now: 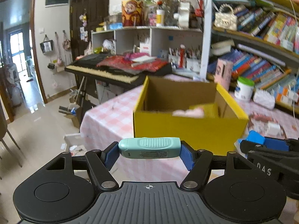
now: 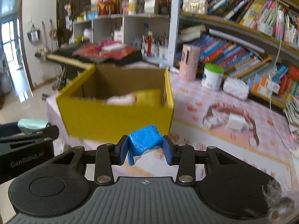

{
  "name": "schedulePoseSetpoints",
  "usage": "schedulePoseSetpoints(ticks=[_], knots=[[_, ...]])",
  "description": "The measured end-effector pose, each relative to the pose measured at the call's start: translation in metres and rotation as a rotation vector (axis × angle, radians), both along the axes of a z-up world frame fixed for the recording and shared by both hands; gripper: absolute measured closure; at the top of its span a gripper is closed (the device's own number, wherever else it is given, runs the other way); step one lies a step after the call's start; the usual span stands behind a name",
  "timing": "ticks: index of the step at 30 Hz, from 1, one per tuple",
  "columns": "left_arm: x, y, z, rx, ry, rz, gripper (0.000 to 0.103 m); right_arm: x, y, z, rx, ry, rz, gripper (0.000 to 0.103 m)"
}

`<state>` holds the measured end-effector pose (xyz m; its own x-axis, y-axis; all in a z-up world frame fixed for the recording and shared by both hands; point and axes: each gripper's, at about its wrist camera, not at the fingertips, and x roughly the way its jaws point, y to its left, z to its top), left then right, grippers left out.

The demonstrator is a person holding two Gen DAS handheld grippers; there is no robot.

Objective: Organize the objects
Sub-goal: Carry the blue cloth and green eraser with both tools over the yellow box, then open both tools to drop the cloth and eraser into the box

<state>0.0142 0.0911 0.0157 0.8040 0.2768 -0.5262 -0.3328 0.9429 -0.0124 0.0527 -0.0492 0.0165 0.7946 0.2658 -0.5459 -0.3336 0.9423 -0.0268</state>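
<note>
Tools both loaded: left tool (image 1: 149, 152) pinches mint ribbed case (image 1: 149, 148); right tool (image 2: 145, 150) pinches blue packet (image 2: 144, 140), near yellow box (image 2: 119, 119).

Open cardboard box (image 1: 188, 130) – bright yellow outside, plain brown inside. Checked tablecloth (image 1: 110, 117) is pink and white, small ribbed plastic case (image 1: 149, 147) mint green, crumpled wrapped packet (image 2: 145, 140) blue.

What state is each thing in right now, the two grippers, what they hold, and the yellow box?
left gripper: shut on the mint device
mint device: held crosswise, off the table
right gripper: shut on the blue packet
blue packet: held, squeezed
yellow box: open-topped, upright on the table, some items inside
</note>
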Motion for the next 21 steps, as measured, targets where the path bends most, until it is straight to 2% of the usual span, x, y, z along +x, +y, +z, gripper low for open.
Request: schedulePoseSetpoints(ticks=[5,9,15,21], knots=[[0.029,0.005,0.013,-0.015,-0.042,0.017,0.034,0.032,0.006,0.020,0.025,-0.086,0.038,0.066],[0.055,0.005,0.018,0.003,-0.074,0.032,0.034,0.066,0.012,0.027,0.022,-0.107,0.084,0.066],[0.095,0.000,0.015,0.024,-0.062,0.058,0.034,0.111,0.015,0.020,-0.006,-0.078,0.145,0.066],[0.119,-0.004,0.003,0.039,-0.010,0.071,0.034,0.144,0.014,0.000,-0.033,0.003,0.175,0.066]])
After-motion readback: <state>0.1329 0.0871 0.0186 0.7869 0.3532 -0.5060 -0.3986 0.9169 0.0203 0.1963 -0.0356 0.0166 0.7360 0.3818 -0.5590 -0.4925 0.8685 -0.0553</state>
